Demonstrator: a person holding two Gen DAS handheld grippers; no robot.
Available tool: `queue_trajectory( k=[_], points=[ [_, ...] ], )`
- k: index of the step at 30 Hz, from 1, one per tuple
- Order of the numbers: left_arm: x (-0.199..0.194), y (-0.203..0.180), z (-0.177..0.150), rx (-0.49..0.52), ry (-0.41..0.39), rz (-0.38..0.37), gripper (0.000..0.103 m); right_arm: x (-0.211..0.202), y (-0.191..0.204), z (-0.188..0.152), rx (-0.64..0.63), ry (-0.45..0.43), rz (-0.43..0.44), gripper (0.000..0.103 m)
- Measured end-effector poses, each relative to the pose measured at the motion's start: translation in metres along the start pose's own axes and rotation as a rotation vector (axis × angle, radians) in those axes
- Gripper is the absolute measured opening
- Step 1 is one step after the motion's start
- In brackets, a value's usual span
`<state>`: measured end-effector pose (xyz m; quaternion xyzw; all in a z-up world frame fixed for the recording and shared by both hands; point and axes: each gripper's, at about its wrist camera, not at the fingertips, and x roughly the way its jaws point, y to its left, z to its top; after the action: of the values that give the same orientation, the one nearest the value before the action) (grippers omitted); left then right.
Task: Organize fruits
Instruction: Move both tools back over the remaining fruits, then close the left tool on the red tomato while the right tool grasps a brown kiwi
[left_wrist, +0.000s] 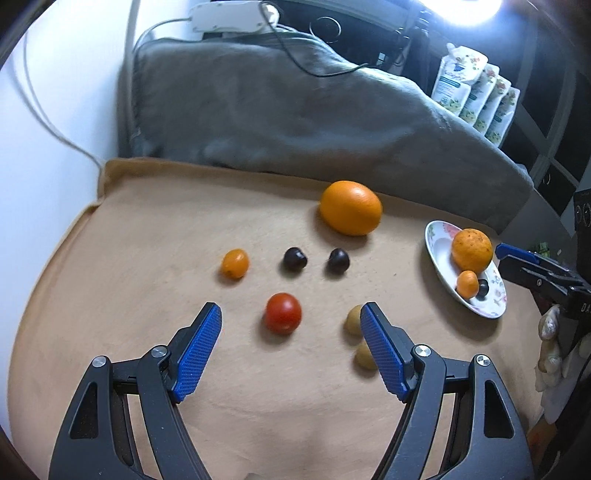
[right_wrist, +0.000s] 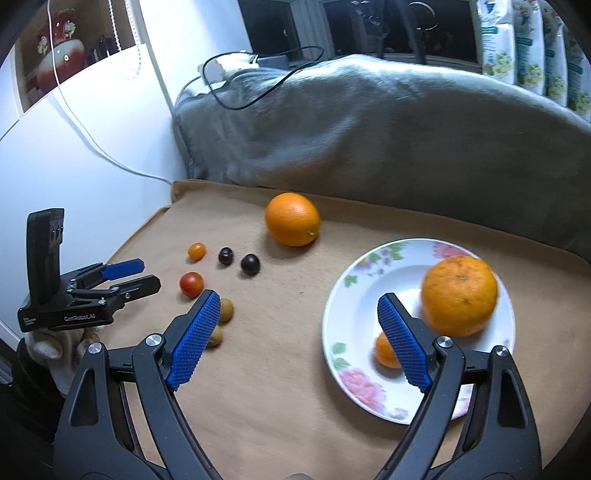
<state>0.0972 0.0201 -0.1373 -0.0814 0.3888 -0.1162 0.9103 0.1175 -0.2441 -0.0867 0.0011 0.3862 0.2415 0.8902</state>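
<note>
Both grippers hover over the tan cloth (left_wrist: 147, 369) with jaws spread and nothing between them. The left gripper (left_wrist: 291, 314) hangs just short of the tomato (left_wrist: 283, 313); the right gripper (right_wrist: 295, 302) is at the plate (right_wrist: 354, 295), which holds a mandarin (right_wrist: 459, 294), a small orange fruit (right_wrist: 384, 350) and, seemingly, a dark cherry (left_wrist: 483, 288). The big orange (left_wrist: 350, 207) lies well apart, beside the grey blanket (left_wrist: 277, 110).

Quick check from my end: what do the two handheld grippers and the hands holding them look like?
Both match: black scissor-like linkages with silver pivot pins and blue, dotted-texture finger pads. The left gripper has an upright black block on its body and small white lettering along its side, as seen from the right gripper. The hand beneath it wears a light knitted glove.
</note>
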Motion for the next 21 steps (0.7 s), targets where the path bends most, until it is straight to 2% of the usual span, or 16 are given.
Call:
queue_trajectory(
  k=[4, 8, 11, 14, 18, 21],
  points=[
    [0.000, 0.007, -0.003, -0.014, -0.006, -0.007, 0.077, 0.014, 0.009, 0.001, -0.003, 0.029, 0.037, 0.088],
    [0.004, 0.010, -0.005, -0.018, 0.000, -0.020, 0.077, 0.030, 0.015, 0.003, 0.013, 0.074, 0.088, 0.075],
    [0.007, 0.011, -0.007, -0.012, 0.010, -0.032, 0.068, 0.046, 0.019, 0.003, 0.038, 0.118, 0.133, 0.067],
    [0.012, 0.012, -0.009, -0.009, 0.026, -0.046, 0.064, 0.059, 0.023, 0.002, 0.056, 0.159, 0.164, 0.058],
    [0.019, 0.013, -0.009, -0.007, 0.047, -0.066, 0.056, 0.083, 0.031, -0.002, 0.067, 0.222, 0.196, 0.053],
    [0.024, 0.013, -0.010, -0.004, 0.060, -0.077, 0.054, 0.097, 0.034, -0.003, 0.082, 0.254, 0.212, 0.049]
  ],
)
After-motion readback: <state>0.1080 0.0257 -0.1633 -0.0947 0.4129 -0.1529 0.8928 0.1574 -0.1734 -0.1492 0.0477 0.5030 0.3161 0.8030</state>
